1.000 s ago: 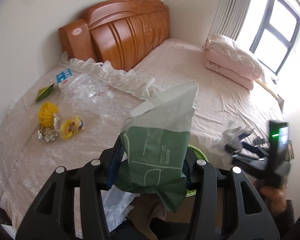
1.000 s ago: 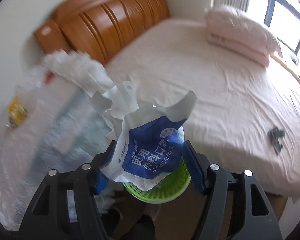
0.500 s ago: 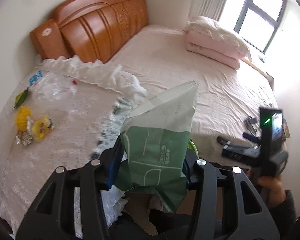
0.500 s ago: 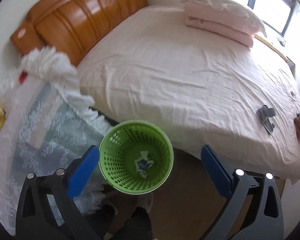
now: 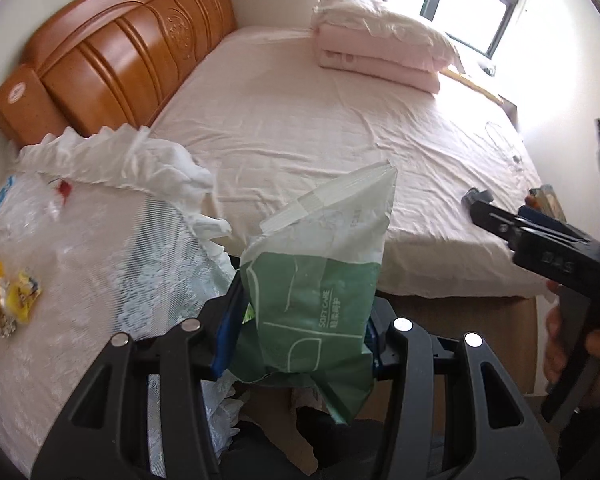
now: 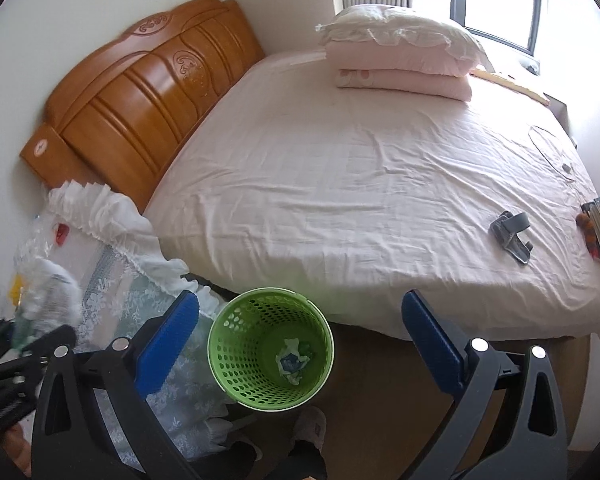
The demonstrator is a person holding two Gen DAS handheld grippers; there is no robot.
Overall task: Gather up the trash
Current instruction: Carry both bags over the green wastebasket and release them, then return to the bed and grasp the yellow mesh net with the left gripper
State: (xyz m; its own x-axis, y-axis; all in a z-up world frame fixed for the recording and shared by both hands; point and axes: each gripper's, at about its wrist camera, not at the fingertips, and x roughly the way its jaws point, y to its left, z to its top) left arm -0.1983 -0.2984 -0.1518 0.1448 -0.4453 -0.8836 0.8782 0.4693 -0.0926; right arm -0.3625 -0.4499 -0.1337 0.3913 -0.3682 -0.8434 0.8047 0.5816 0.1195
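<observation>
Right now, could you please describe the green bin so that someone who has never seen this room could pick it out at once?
Start from the big bed with the carved wooden headboard. On the floor against its near side, beside the lace-covered table, stands the green bin. It is the only bright lime thing there, a round perforated plastic basket with a crumpled blue wrapper lying in its bottom.
</observation>
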